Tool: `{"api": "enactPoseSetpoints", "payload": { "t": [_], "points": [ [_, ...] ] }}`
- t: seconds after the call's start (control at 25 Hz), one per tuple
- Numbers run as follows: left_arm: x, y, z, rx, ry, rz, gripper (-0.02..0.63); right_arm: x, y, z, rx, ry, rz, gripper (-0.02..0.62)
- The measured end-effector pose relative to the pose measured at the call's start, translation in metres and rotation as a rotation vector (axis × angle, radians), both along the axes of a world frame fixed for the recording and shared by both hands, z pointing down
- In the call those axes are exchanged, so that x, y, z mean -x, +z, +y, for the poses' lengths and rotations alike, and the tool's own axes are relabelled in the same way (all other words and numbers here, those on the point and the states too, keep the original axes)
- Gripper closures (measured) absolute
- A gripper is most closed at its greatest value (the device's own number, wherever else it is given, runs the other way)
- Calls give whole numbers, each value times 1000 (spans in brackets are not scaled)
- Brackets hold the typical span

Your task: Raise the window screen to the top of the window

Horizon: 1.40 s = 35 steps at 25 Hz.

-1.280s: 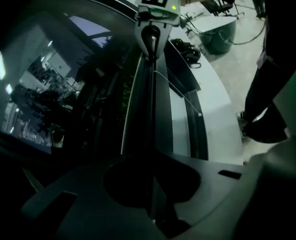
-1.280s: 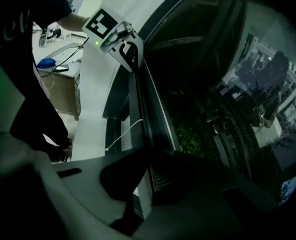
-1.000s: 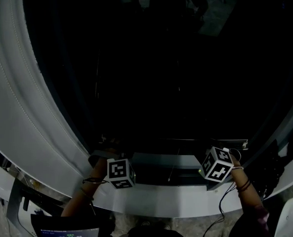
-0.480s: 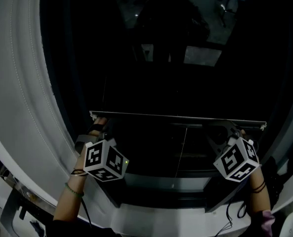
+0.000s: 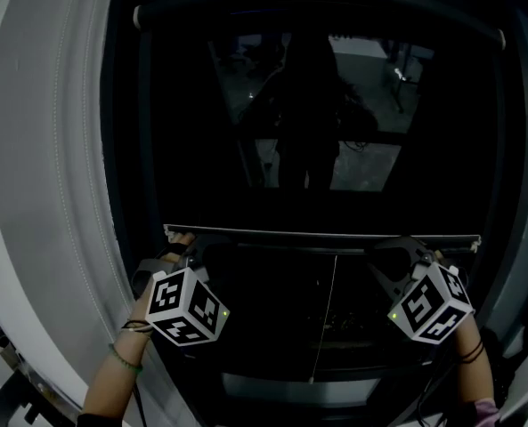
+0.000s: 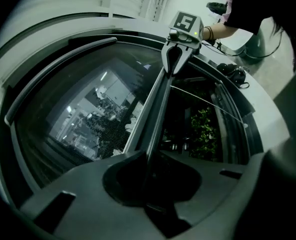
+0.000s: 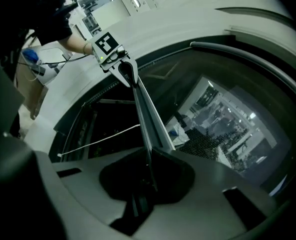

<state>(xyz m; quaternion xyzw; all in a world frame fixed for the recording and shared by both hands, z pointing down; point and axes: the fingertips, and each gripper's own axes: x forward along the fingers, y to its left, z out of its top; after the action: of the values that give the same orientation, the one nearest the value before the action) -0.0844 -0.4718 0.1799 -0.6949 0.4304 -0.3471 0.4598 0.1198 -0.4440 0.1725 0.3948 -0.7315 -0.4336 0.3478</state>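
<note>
The window screen's bottom bar point(image 5: 321, 237) lies level across the dark window, roughly halfway up, with mesh above it. My left gripper point(image 5: 182, 241) is shut on the bar's left end and my right gripper point(image 5: 417, 245) is shut on its right end. In the left gripper view the bar point(image 6: 155, 104) runs from my left gripper's jaws point(image 6: 147, 156) to the right gripper point(image 6: 180, 49). The right gripper view shows the bar point(image 7: 145, 109) pinched in my right gripper point(image 7: 148, 166) and reaching to the left gripper point(image 7: 119, 64). The top roller housing point(image 5: 317, 12) sits high above.
A thin white pull cord point(image 5: 335, 292) hangs below the bar. The grey curved window frame point(image 5: 50, 194) rises on the left, and the sill point(image 5: 308, 385) runs below. Reflections of a person and a lit room show in the glass point(image 5: 308, 149). Foliage point(image 6: 205, 129) shows outside.
Both grippers have lifted the bar from just above the sill to about mid-window. The head view has tilted up, so the top roller housing now shows.
</note>
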Motion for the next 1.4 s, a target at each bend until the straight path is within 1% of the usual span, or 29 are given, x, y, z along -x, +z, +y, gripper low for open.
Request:
{"api": "enactPoseSetpoints", "payload": {
  "t": [0.12,0.2,0.24,0.4,0.52,0.6,0.76,0.88,1.04,1.2,1.4],
  "points": [
    [2,-27,0,-75,-20,-30,559,1,-28,1,-65,-2,-14,563],
    [2,-51,-1,-136,-35,-31,558,0,-51,1,-113,6,-21,561],
    [2,-63,-1,-154,-42,-30,558,0,-63,1,-126,9,-20,561],
    [2,-100,1,-164,-35,-9,558,0,-99,3,-147,9,-22,561],
    [2,-138,1,-191,-18,33,558,-1,-135,2,-204,42,-9,560],
    [4,-162,1,-208,-21,46,558,0,-159,1,-230,57,0,560],
    [5,-197,2,-230,-45,33,558,1,-193,1,-234,53,-22,558],
    [5,-225,2,-247,-60,24,558,0,-220,1,-258,67,-28,558],
    [6,-259,2,-267,-91,15,558,5,-253,1,-295,57,-44,557],
    [4,-298,2,-302,-114,22,558,4,-292,3,-341,93,-55,554],
    [6,-335,4,-316,-135,25,558,7,-329,3,-372,111,-75,551]
  ]
}}
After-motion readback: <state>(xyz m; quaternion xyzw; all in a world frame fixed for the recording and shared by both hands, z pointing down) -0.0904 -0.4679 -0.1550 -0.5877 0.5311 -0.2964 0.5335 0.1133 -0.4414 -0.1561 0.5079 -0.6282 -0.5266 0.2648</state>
